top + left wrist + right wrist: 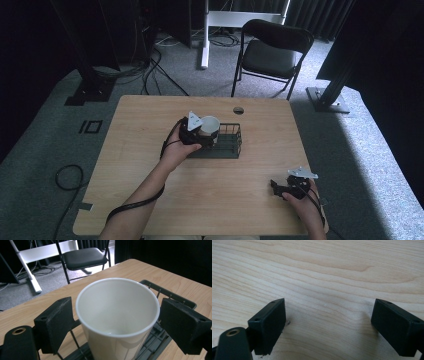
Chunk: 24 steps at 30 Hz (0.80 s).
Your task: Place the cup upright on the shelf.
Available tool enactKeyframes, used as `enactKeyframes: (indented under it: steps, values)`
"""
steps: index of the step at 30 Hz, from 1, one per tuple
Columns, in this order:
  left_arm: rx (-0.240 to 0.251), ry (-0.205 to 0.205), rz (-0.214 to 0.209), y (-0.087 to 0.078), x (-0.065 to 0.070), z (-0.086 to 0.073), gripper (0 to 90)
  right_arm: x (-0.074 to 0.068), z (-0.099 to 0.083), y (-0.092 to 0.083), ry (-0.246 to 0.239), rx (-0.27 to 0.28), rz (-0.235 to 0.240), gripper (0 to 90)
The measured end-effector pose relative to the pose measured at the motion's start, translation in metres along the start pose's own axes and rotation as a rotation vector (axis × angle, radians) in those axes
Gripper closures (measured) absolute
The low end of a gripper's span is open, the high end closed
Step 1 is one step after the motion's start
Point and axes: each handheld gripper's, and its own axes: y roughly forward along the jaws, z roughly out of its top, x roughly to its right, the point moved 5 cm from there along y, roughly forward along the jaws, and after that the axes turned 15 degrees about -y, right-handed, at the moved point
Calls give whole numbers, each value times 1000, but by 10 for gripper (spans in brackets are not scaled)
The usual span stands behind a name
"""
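A white paper cup (210, 124) stands upright at the left end of a black wire basket (229, 146) in the middle of the wooden table (145, 125). My left gripper (201, 134) is open, one jaw on each side of the cup. In the left gripper view the empty cup (117, 315) fits between the pads (56, 322) with almost no gap, and the basket (156, 340) lies under it. My right gripper (276, 186) rests near the table's front right corner, open, with bare wood between its jaws (328, 327).
A black folding chair (270, 50) stands beyond the table's far edge. A round cable hole (238, 110) sits near that edge. Cables run over the carpet at the left and behind the table.
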Motion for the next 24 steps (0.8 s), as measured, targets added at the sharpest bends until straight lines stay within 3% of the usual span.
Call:
enactKeyframes:
  steps: [10, 24]
  values:
    - [22, -8, -15, -23, -2, 3, 133, 0, 0, 0, -1, -1, 0, 122]
    - [26, -24, -17, -50, -12, -8, 133, 0, 0, 0, -1, -1, -1, 122]
